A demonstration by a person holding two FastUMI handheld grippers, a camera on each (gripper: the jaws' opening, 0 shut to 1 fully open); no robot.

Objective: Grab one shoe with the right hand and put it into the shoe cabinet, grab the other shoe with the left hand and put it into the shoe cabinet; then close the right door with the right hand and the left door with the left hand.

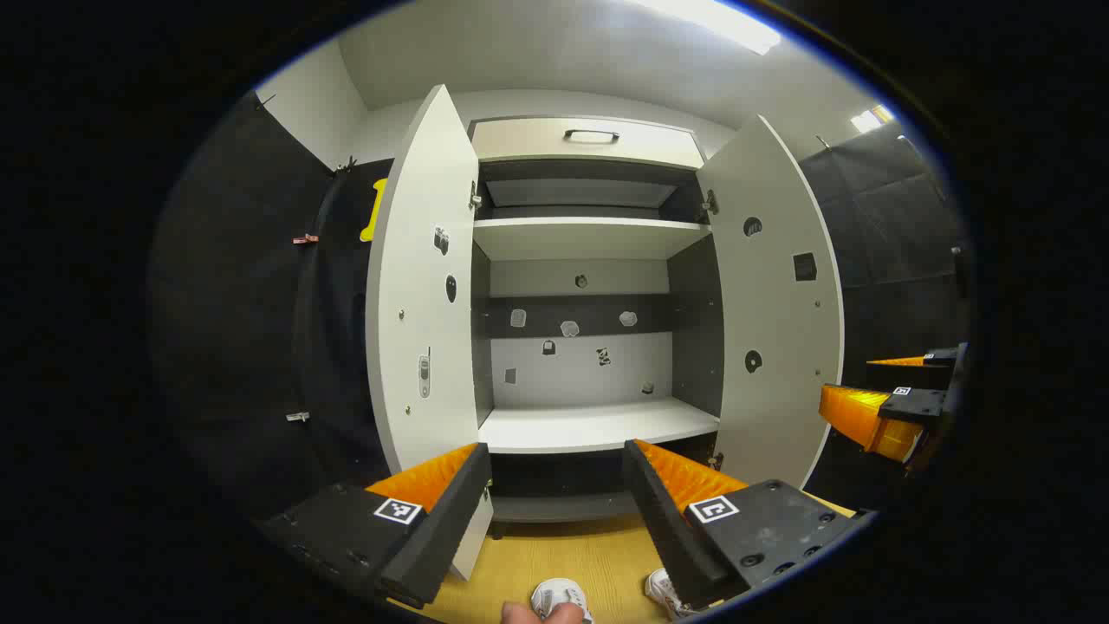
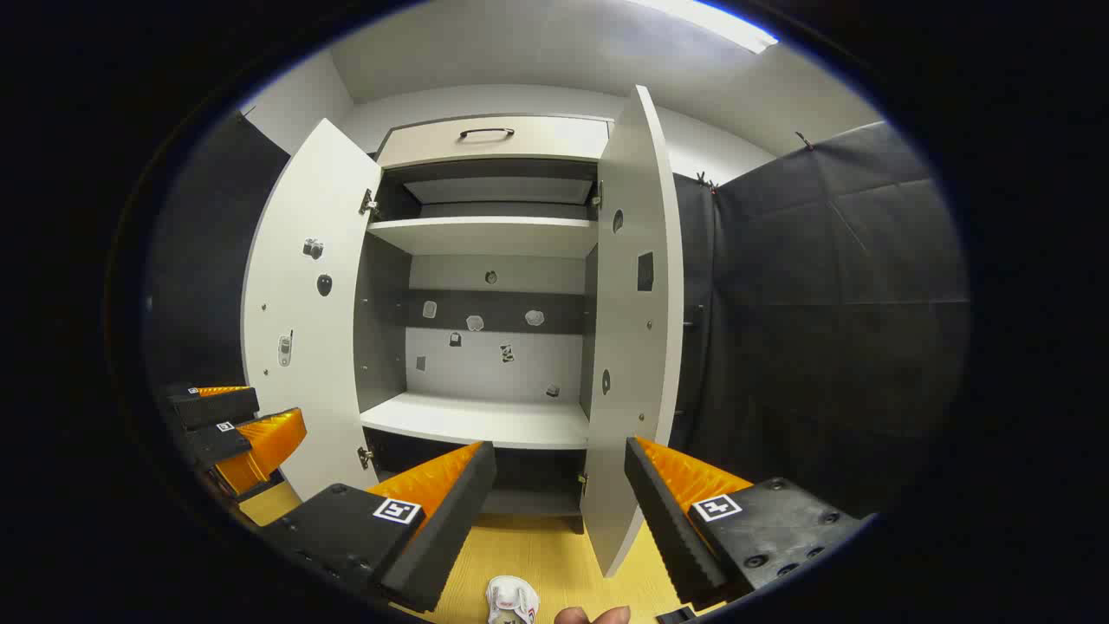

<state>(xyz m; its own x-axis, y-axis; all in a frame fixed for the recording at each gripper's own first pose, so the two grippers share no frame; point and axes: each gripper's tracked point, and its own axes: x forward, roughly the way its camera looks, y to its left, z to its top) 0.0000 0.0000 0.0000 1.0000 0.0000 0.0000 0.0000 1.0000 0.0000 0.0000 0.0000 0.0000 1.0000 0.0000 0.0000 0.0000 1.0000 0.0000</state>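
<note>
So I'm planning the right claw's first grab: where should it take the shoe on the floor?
Probably from above, across the shoe's sides; it lies low on the floor before the open cabinet. Just one end is visible, so the exact grip spot is unclear.

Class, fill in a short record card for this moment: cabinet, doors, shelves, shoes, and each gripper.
cabinet: shoe cabinet, facing both cameras
doors: left door and right door both swung open
shelves: lower shelf bare, no shoes on it
shoes: two white shoes on the yellow floor in front
left gripper: open, holding nothing
right gripper: open, holding nothing
</note>
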